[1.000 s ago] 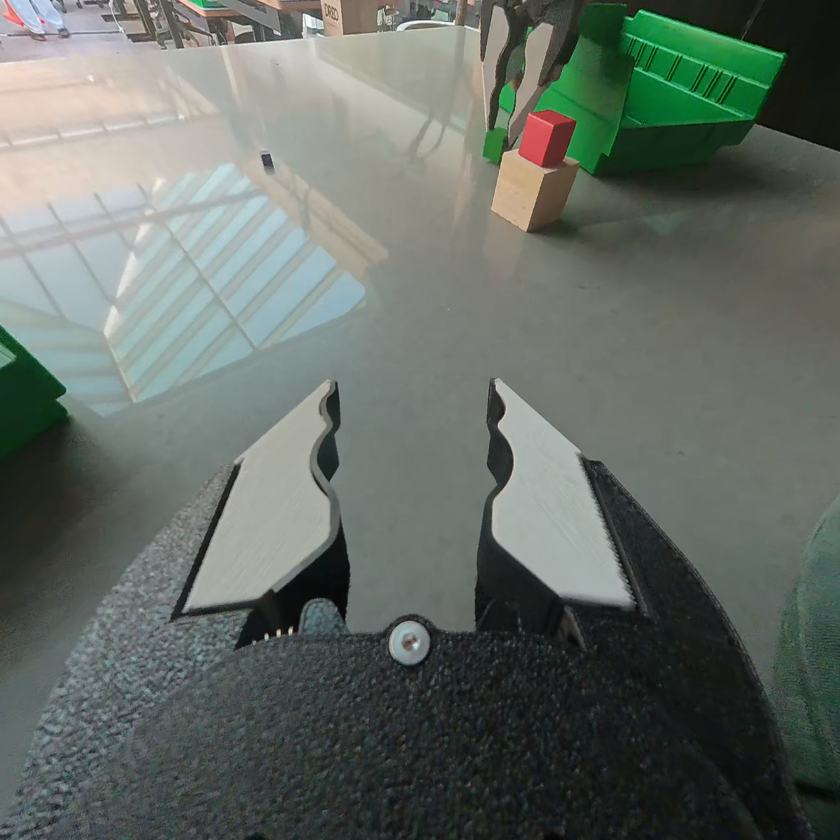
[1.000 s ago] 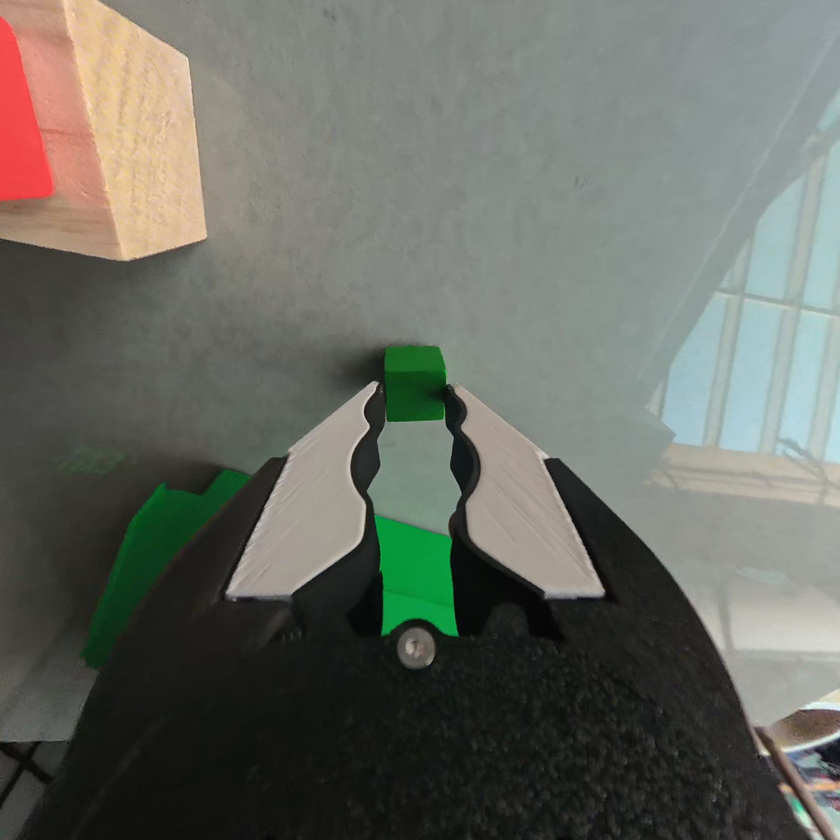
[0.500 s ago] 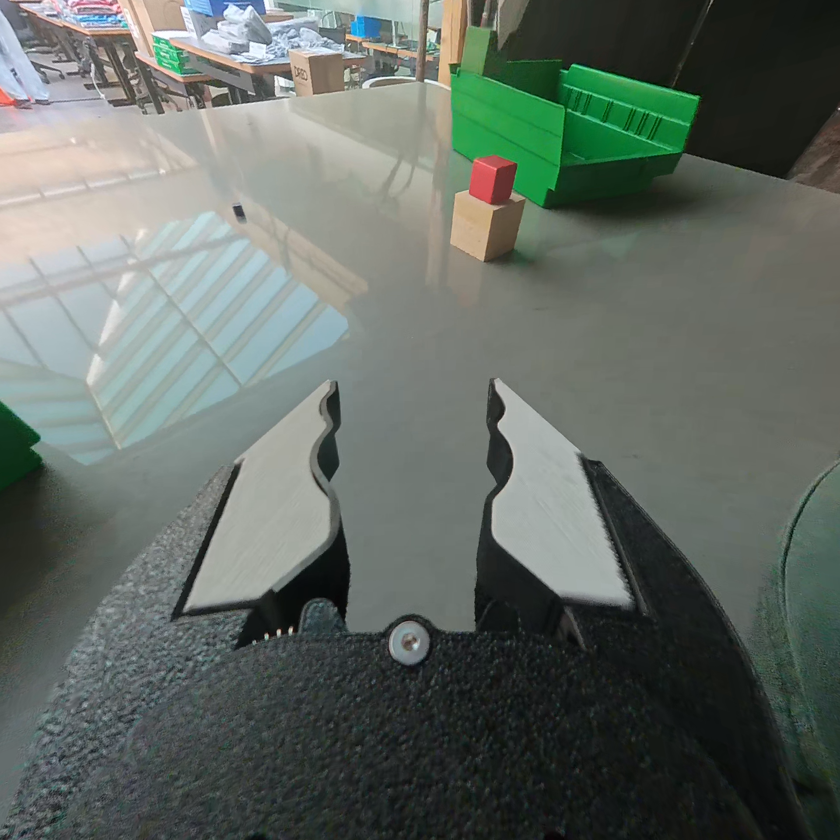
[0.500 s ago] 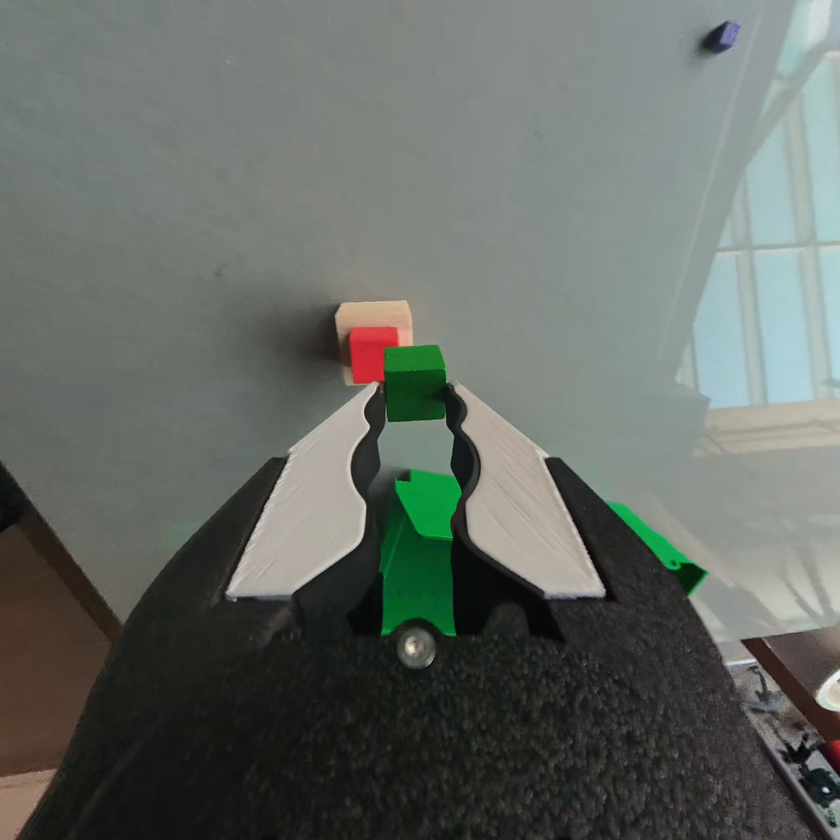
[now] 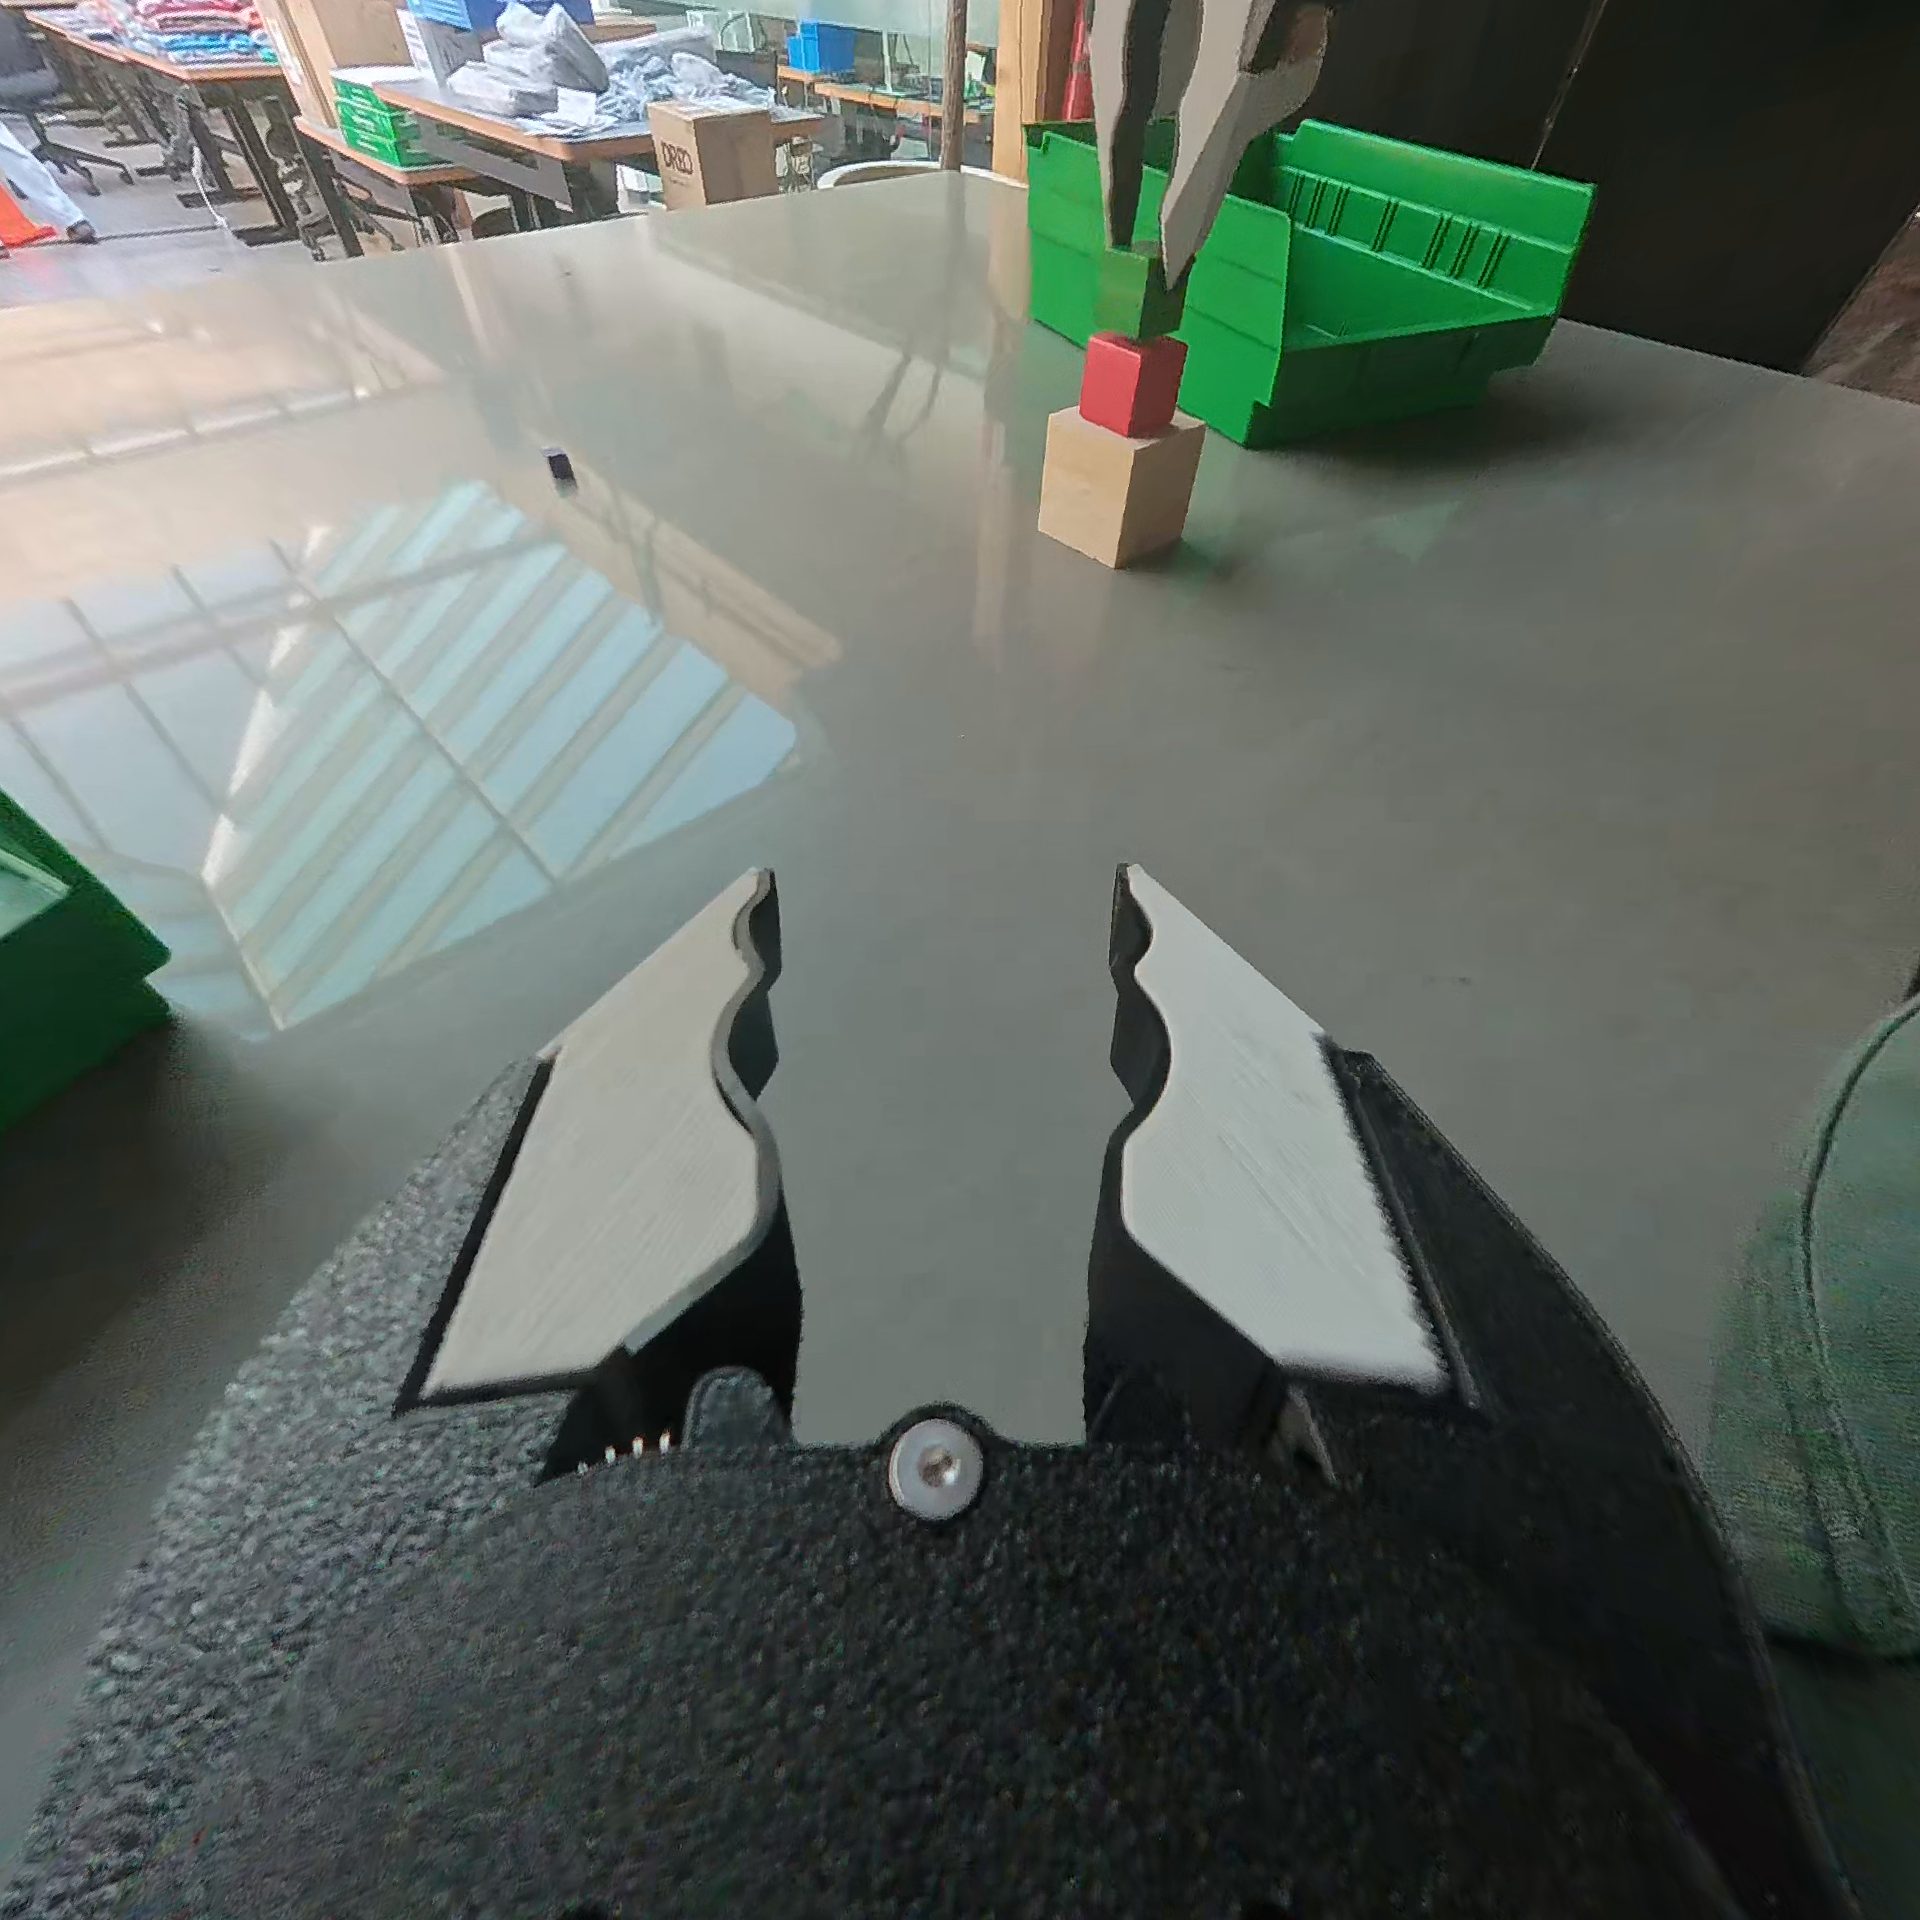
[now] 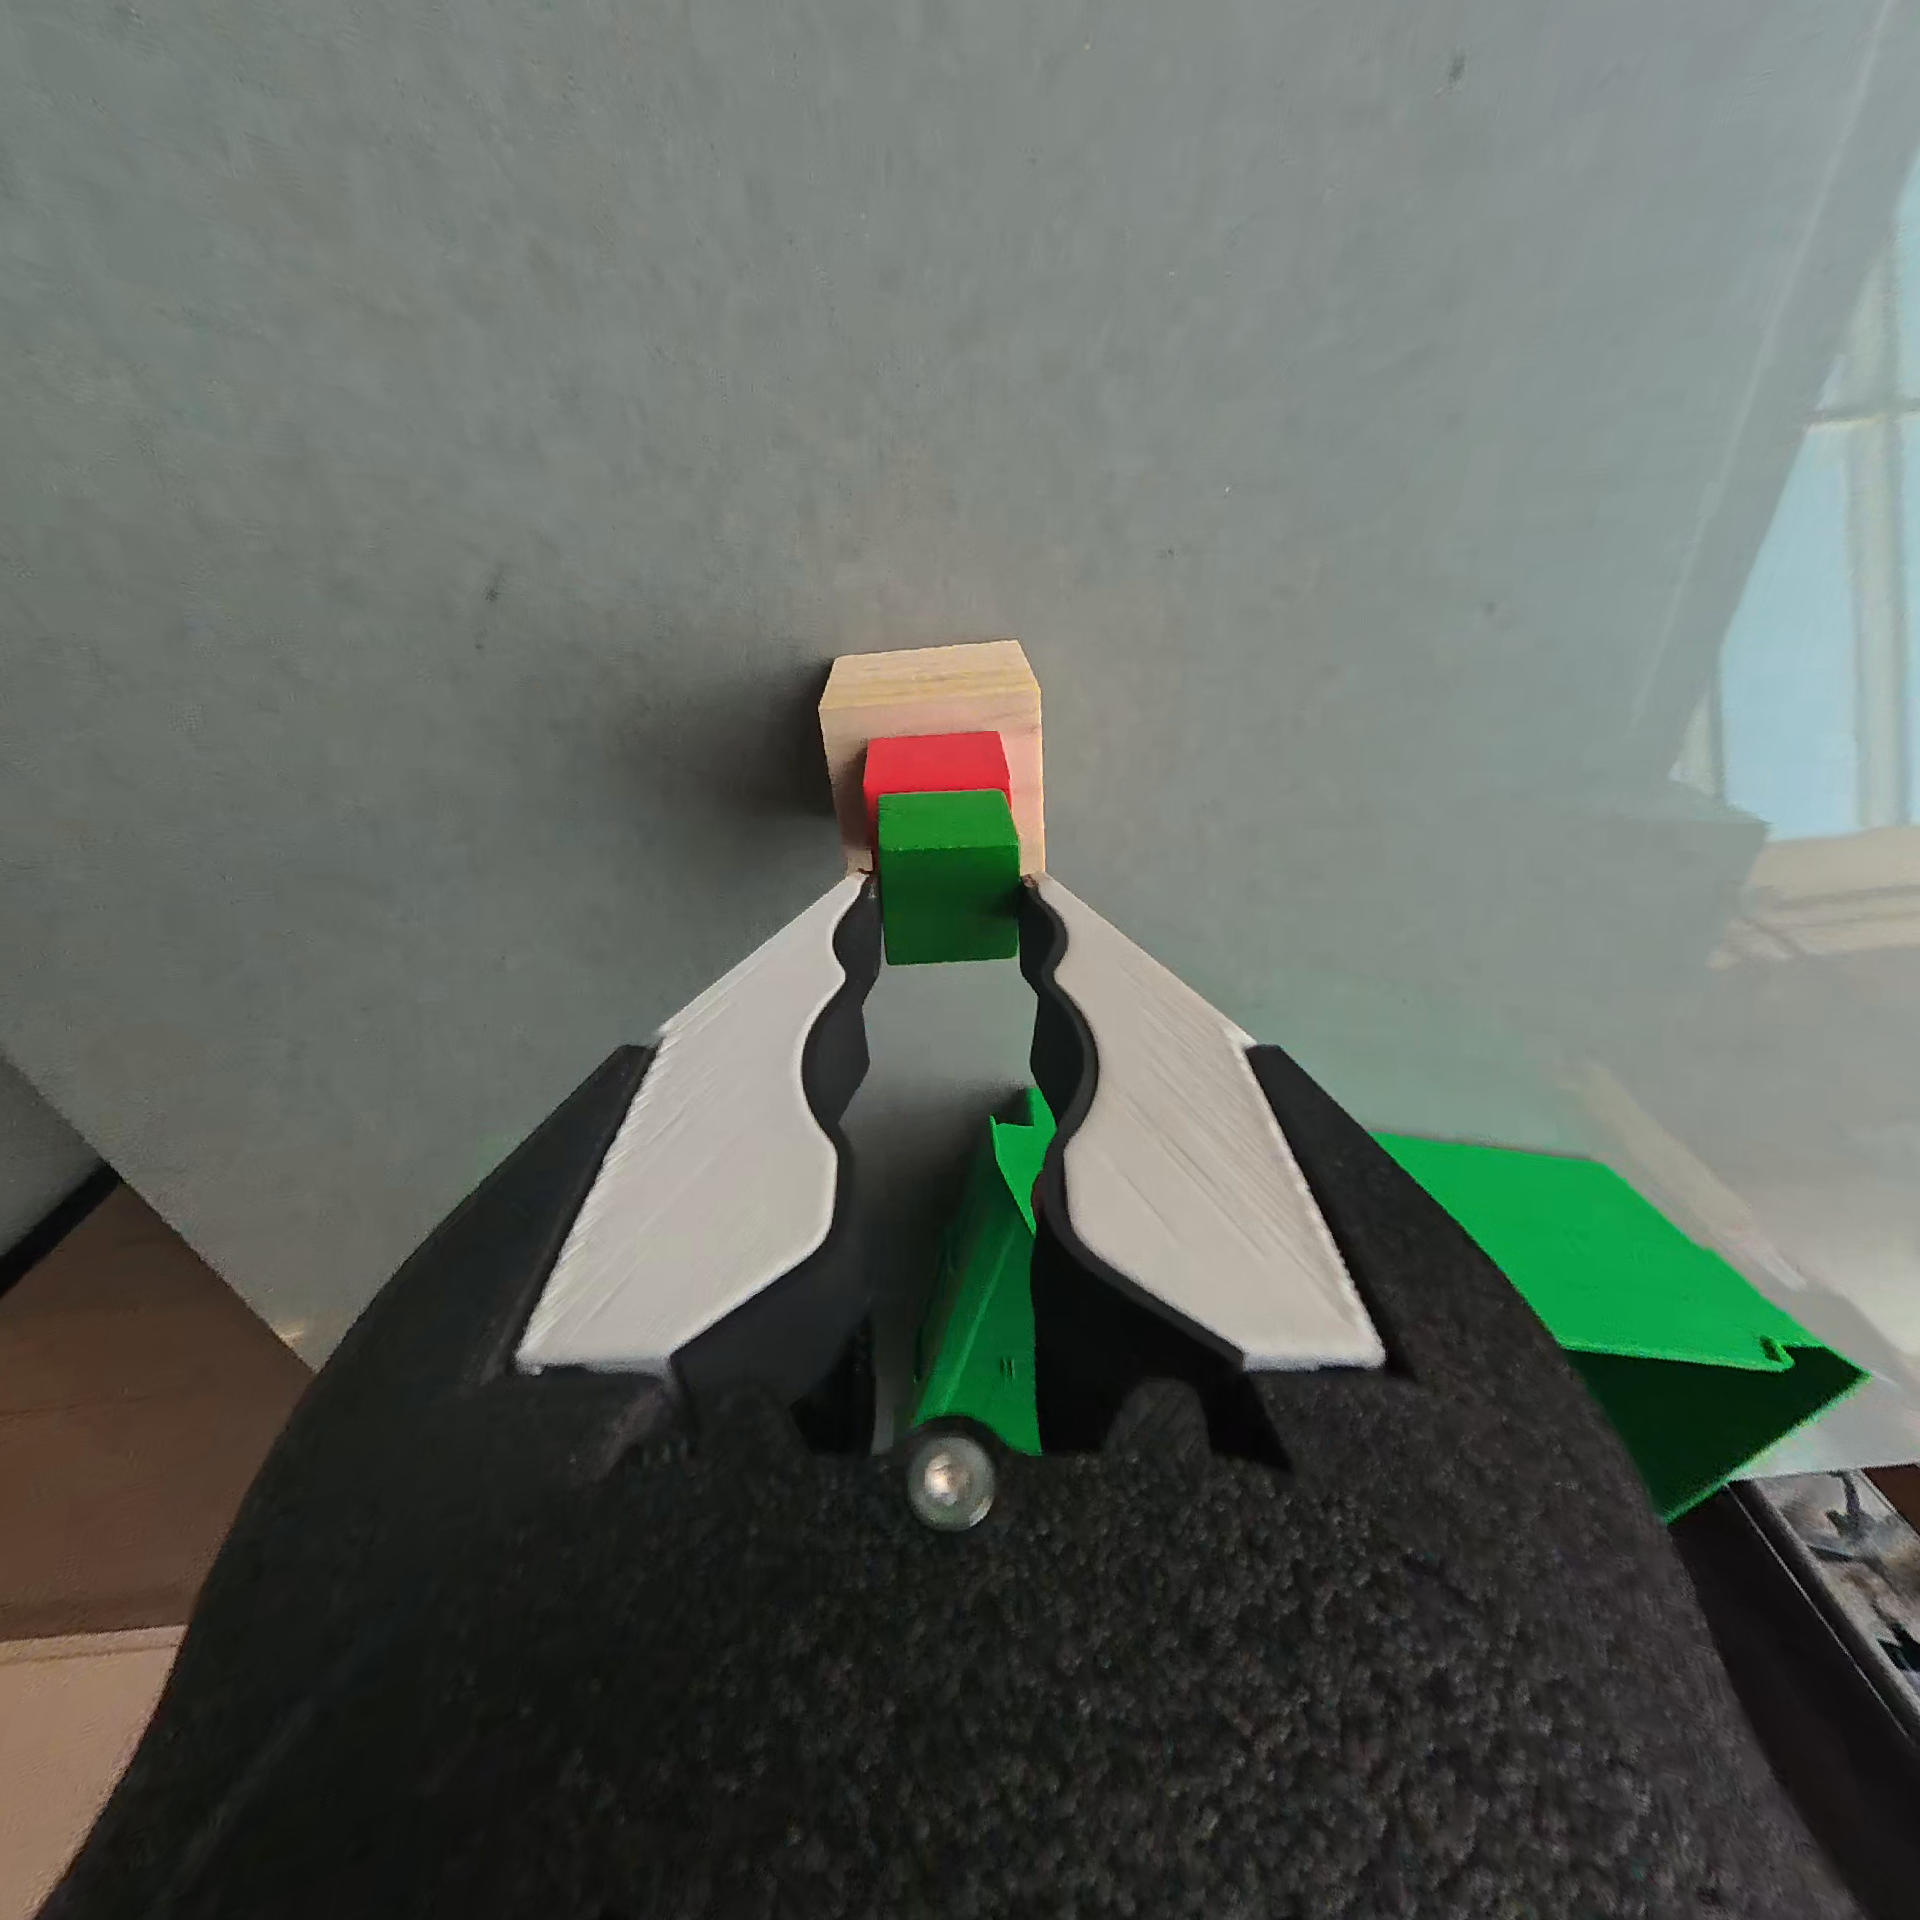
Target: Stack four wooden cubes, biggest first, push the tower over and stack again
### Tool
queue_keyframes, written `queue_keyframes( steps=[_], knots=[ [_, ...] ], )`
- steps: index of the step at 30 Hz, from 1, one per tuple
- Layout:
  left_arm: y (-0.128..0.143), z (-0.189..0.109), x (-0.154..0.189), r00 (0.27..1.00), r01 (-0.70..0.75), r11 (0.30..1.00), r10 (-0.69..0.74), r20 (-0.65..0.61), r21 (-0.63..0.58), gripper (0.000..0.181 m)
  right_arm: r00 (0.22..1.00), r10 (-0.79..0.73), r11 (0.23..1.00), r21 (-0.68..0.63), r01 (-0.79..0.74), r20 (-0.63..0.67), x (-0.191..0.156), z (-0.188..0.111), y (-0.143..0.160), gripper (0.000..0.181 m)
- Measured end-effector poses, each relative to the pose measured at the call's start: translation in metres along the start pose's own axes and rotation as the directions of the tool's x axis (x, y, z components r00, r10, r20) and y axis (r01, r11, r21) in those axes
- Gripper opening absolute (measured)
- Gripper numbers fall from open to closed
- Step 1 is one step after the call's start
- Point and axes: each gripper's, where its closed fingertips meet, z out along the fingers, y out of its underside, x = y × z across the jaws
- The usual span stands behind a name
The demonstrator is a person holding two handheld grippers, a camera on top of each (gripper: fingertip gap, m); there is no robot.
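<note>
Right tongs [image 6: 948,883] clamped on green cube [image 6: 945,878], directly over red cube [image 6: 935,764] on wooden block [image 6: 930,691]. I judge: line up edges square, lower flat, release gently. Left tongs [image 5: 943,883] apart, empty, over desk [image 5: 1351,779]. Count: three cubes, two green bins [image 5: 1371,281], one small dark piece [image 5: 558,464].

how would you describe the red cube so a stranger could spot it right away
On the grey table, in front of the green bin, stands a pale wooden block. The red cube sits on top of it, the only red piece, smaller than the block.
</note>
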Motion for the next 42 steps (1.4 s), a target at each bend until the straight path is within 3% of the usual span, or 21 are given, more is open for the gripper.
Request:
queue_keyframes(
  steps=[42],
  knots=[
    [0.0028,0.0062,0.0009,1.0,-0.001,1.0,0.001,-0.008,-0.004,0.063,0.999,-0.035,0.999,-0.03,0.035,0.0,-0.0014,0.0037,0.0012,0.026]
  ],
)
